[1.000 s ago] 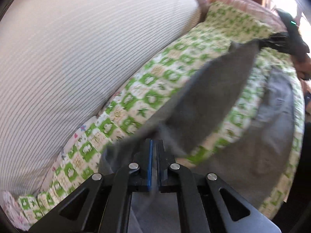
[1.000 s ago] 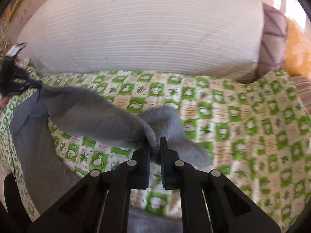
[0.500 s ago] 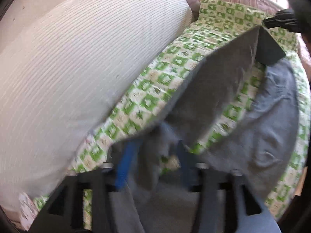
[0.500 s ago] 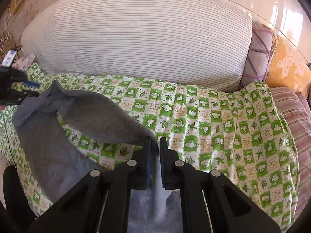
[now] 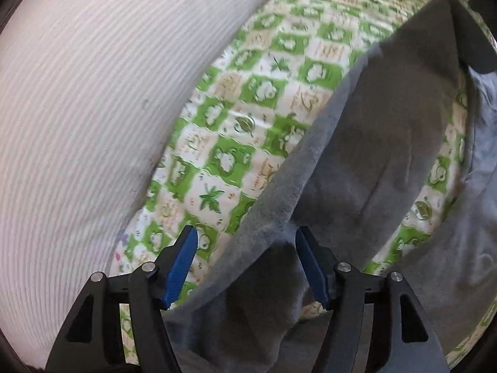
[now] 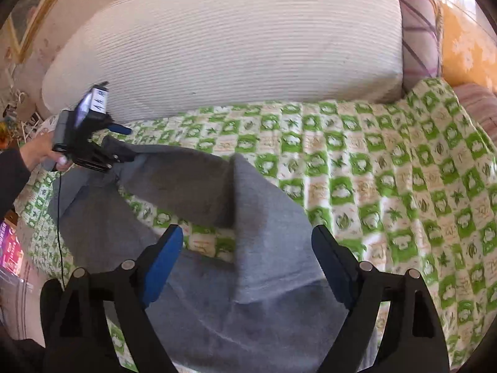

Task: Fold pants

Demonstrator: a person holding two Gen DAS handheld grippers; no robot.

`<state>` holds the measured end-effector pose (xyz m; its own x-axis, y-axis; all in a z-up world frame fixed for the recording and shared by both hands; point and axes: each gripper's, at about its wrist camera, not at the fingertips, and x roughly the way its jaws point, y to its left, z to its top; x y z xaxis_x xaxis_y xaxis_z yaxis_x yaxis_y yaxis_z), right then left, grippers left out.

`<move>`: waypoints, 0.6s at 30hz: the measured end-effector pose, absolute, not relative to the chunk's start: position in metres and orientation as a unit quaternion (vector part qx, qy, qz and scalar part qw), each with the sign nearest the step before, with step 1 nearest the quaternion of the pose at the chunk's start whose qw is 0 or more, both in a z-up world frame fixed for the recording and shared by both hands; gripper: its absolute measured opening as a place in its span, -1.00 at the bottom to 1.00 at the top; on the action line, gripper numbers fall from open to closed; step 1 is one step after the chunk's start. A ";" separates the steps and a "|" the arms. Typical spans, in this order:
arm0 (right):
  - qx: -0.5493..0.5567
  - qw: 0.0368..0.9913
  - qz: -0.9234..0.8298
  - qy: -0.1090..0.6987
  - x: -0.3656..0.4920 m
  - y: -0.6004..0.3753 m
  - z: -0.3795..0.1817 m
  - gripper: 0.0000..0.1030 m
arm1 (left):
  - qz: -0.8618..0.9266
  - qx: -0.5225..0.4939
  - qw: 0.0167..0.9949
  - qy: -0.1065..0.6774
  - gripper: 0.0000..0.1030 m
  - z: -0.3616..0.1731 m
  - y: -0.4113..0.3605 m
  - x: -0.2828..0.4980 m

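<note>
Grey pants [image 6: 264, 230] lie on a green and white patterned blanket [image 6: 388, 168]. One leg is folded across toward the left, and another stretch of grey cloth lies along the near edge. In the left wrist view the folded leg [image 5: 372, 143] runs away from my left gripper [image 5: 245, 248], which is open with the cloth loose between its jaws. My right gripper [image 6: 247, 242] is open over the pants near the fold and holds nothing. The left gripper also shows in the right wrist view [image 6: 93, 152], at the leg's far end.
A large white striped pillow [image 6: 233, 49] lies along the far side of the blanket. A purple-striped cushion [image 6: 419, 25] stands at its right end. A striped cover [image 6: 475, 102] lies at the far right. The bed's near edge drops off at the lower left.
Both grippers were shut on the grey cloth and holding it up. Both have opened and the pants have dropped onto the blanket with the leg folded over.
</note>
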<state>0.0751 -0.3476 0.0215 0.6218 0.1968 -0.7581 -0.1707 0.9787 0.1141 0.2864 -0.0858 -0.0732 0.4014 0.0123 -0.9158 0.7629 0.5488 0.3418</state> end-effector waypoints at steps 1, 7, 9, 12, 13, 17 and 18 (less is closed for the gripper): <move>0.004 0.901 0.094 0.423 0.078 -0.342 0.020 0.66 | -0.257 0.401 0.733 0.486 0.28 -0.077 -0.086 0.288; -0.078 0.871 0.053 0.482 0.113 -0.311 -0.020 -0.92 | -0.259 0.384 0.735 0.495 -0.90 -0.088 -0.078 0.288; -0.076 0.870 0.040 0.486 0.119 -0.321 -0.024 -0.92 | -0.257 0.371 0.750 0.484 -0.90 -0.072 -0.072 0.282; -0.093 0.883 0.005 0.460 0.118 -0.341 -0.008 -0.93 | -0.253 0.355 0.771 0.464 -0.92 -0.036 -0.058 0.263; -0.094 0.888 -0.005 0.449 0.117 -0.351 0.000 -0.93 | -0.256 0.351 0.777 0.456 -0.92 -0.023 -0.055 0.253; -0.071 0.901 -0.023 0.428 0.109 -0.392 0.023 -0.93 | -0.289 0.322 0.787 0.440 -0.92 0.013 -0.052 0.204; -0.068 0.903 -0.025 0.424 0.106 -0.400 0.025 -0.93 | -0.298 0.322 0.786 0.435 -0.92 0.017 -0.055 0.186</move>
<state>0.1057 -0.4004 0.0248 0.6387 -0.1032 -0.7625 -0.0115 0.9896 -0.1435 0.1861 -0.0555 0.0166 0.4436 -0.1887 -0.8761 0.7495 0.6141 0.2472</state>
